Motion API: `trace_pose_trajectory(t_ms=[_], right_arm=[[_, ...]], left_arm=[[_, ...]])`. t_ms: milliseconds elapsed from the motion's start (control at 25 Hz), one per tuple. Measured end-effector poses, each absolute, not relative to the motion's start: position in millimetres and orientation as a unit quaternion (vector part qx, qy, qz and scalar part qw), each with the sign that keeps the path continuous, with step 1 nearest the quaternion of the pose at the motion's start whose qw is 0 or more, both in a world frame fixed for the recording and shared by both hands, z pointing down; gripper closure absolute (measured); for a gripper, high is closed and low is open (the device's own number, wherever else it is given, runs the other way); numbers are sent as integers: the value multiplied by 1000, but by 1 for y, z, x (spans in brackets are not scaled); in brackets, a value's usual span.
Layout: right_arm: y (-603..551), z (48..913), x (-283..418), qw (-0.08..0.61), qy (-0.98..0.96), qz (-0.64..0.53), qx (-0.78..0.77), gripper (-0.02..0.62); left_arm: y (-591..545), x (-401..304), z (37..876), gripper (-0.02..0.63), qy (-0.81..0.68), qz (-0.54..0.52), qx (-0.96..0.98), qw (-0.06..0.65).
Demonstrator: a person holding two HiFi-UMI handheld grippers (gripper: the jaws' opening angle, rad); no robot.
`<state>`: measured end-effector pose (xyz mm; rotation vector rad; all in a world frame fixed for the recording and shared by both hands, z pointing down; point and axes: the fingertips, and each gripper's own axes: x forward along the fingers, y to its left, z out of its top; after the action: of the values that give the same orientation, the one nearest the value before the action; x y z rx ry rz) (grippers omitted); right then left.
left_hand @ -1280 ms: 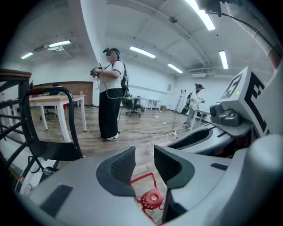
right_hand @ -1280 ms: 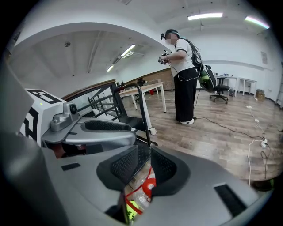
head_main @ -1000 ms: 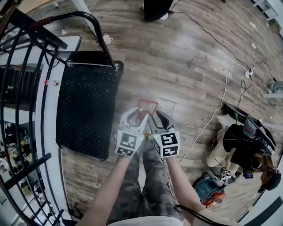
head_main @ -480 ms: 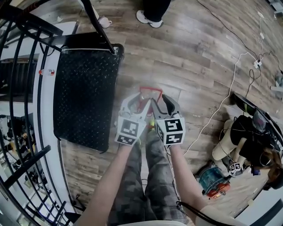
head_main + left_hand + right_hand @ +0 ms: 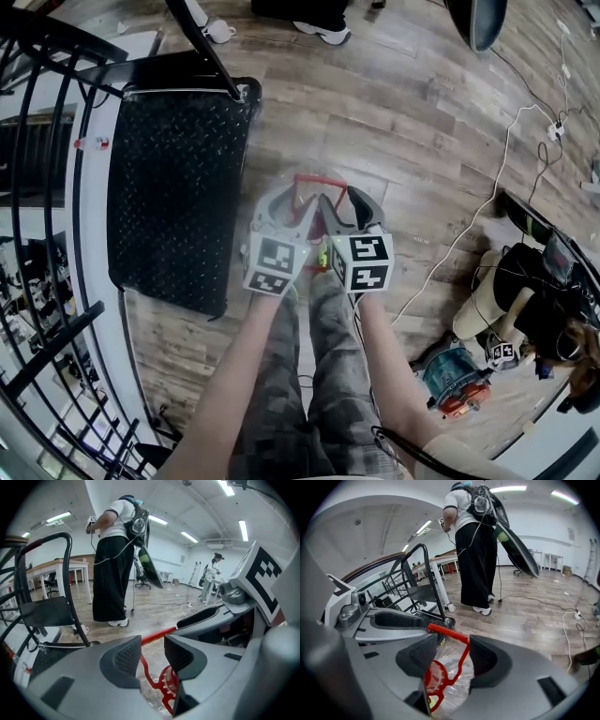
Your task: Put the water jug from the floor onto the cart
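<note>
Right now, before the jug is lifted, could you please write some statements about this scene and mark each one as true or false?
1. The water jug stands on the cart. False: it stands on the wooden floor, beside the cart.
2. In the head view, the cart lies left of the jug. True.
3. The right gripper has its jaws shut on the red handle. False: the jaws stand apart, having just been opening; the handle shows between them, not pressed.
4. Another person stands on the floor farther away. True.
</note>
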<state>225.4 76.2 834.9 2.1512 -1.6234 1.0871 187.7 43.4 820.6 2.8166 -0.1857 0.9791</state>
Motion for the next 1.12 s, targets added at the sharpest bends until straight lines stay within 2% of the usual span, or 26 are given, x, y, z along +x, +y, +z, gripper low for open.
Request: trace_pose_trajectory(t_ms=[480, 800, 920, 1120], right_arm=[[76, 878, 236, 127, -545, 407, 722, 396], [71, 893, 244, 125, -539, 420, 719, 397], [69, 893, 245, 124, -538, 423, 719, 477], [65, 891, 242, 119, -542, 422, 717, 499]], left_arm=[[32, 197, 860, 474, -64, 348, 931, 87], [29, 191, 854, 476, -67, 351, 932, 61], [30, 188, 853, 475, -82, 348, 932, 52], [22, 186, 863, 472, -89, 360, 926, 71]])
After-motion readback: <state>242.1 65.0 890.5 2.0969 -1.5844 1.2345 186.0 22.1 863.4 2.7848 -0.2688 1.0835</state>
